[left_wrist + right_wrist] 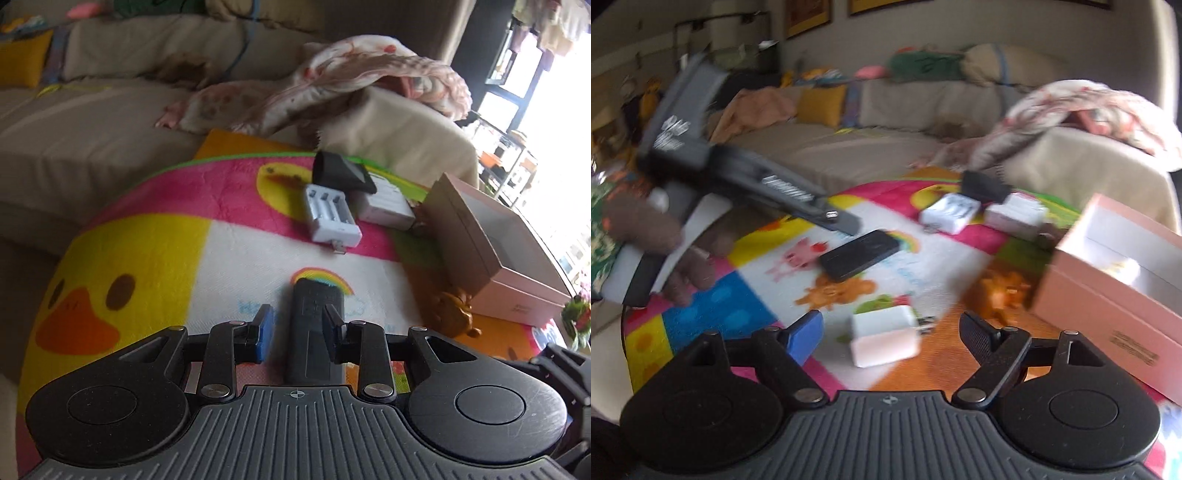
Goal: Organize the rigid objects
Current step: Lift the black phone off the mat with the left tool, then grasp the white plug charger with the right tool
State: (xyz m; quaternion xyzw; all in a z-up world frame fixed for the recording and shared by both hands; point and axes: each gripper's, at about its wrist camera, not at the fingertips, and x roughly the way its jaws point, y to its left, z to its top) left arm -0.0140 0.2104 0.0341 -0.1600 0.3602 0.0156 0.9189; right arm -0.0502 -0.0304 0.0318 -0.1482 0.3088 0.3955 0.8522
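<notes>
Both grippers gape: left [297, 330] astride black device [314, 332] (seemingly untouched); right [892, 332] over white charger [884, 334].

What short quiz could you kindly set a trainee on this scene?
1. True or false: the right tongs are clamped shut on the white cube-shaped plug charger.
2. Fill in: in the right wrist view, the open pink cardboard box sits on the ____ side of the colourful cartoon mat.
3. Which thing lies between the fingers of the left tongs?
A) the flat black rectangular device
B) the white plug charger
C) the pink box

Key: 1 false, the tongs are wide open around it; 2 right; 3 A.
</notes>
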